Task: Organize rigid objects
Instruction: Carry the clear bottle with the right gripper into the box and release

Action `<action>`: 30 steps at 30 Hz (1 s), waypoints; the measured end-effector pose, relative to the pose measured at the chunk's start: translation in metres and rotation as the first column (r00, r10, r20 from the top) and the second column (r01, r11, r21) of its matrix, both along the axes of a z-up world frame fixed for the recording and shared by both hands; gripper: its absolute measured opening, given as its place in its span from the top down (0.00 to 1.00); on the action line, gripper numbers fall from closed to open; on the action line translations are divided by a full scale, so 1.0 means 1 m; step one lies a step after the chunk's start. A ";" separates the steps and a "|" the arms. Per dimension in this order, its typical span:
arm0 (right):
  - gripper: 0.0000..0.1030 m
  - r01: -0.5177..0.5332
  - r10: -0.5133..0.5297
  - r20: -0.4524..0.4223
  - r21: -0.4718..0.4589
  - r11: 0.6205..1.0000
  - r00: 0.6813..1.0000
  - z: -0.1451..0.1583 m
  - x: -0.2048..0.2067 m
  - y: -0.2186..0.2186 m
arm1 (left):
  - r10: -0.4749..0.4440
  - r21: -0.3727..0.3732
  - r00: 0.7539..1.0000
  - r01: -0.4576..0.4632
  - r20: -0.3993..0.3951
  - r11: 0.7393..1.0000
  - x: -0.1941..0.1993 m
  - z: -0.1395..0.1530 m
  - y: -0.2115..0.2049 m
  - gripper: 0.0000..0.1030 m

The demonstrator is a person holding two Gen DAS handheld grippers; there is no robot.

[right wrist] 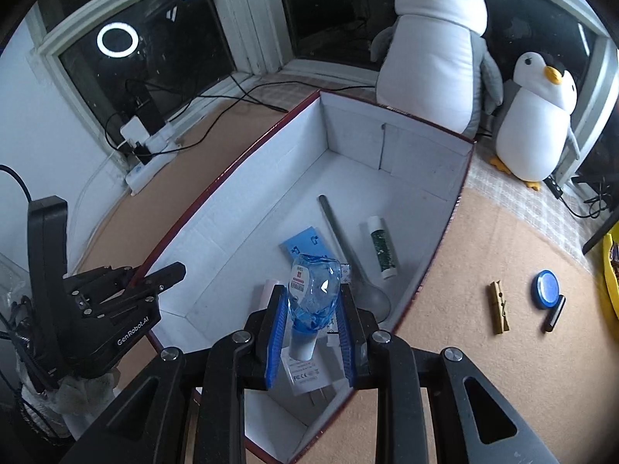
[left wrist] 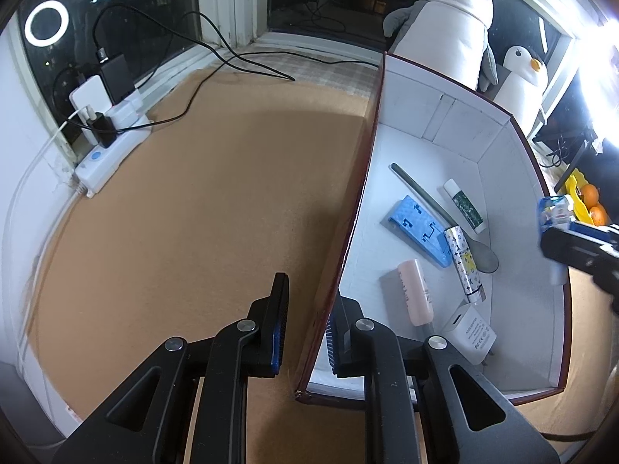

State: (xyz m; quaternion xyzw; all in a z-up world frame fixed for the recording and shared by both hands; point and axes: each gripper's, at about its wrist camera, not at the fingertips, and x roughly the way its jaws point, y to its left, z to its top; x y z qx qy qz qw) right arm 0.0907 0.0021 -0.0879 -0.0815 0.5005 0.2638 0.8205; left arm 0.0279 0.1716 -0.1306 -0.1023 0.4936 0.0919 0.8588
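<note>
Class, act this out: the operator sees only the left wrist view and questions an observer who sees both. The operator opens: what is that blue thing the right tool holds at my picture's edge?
Observer: A crumpled blue plastic bottle, clamped in the right tool, white cap end toward the camera.
Operator: Is anything lying outside the box on that side?
Observer: Yes, a wooden clothespin lies on the mat, right of the box.
Operator: Only that?
Observer: No, a round blue lid lies on the mat further right.
</note>
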 end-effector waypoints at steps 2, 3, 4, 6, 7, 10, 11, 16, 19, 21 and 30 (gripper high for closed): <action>0.78 -0.006 0.006 -0.009 -0.005 1.000 1.000 -0.005 0.001 0.004 | 0.001 -0.004 1.000 -0.001 0.001 1.000 0.000 0.000 0.000 0.85; 0.78 -0.009 0.009 -0.011 -0.010 1.000 1.000 -0.007 0.002 0.007 | 0.001 -0.005 1.000 -0.001 0.001 1.000 0.000 0.000 0.000 0.85; 0.78 -0.012 0.012 -0.013 -0.016 1.000 1.000 -0.009 0.002 0.009 | 0.000 -0.006 1.000 0.000 0.001 1.000 0.000 0.000 0.000 0.85; 0.78 -0.015 0.015 -0.012 -0.029 0.999 1.000 -0.013 0.003 0.013 | 0.000 -0.006 1.000 0.000 0.002 1.000 0.000 0.000 0.000 0.85; 0.78 -0.016 0.016 -0.014 -0.033 0.999 1.000 -0.015 0.003 0.014 | 0.000 -0.007 1.000 0.000 0.002 1.000 0.000 0.000 0.000 0.85; 0.78 -0.018 0.017 -0.025 -0.038 0.999 1.000 -0.021 0.005 0.017 | 0.001 -0.007 1.000 -0.001 0.002 1.000 0.000 0.000 0.000 0.85; 0.78 -0.019 0.018 -0.028 -0.039 0.999 0.999 -0.022 0.006 0.017 | 0.001 -0.007 1.000 -0.001 0.002 1.000 0.000 0.000 0.000 0.85; 0.78 -0.019 0.017 -0.041 -0.047 0.999 0.999 -0.029 0.008 0.020 | 0.001 -0.008 1.000 -0.001 0.002 1.000 0.000 0.000 0.000 0.85; 0.78 -0.024 0.022 -0.043 -0.049 0.999 0.999 -0.031 0.009 0.021 | 0.000 -0.007 1.000 0.000 0.001 1.000 0.000 0.000 0.000 0.85; 0.78 -0.027 0.025 -0.042 -0.053 0.998 0.999 -0.032 0.009 0.021 | 0.001 -0.008 1.000 -0.001 0.002 1.000 0.000 0.000 0.000 0.85; 0.68 -0.034 0.033 -0.027 -0.047 0.998 0.999 -0.032 0.010 0.023 | 0.001 -0.006 1.000 -0.001 0.001 1.000 0.000 0.000 0.000 0.85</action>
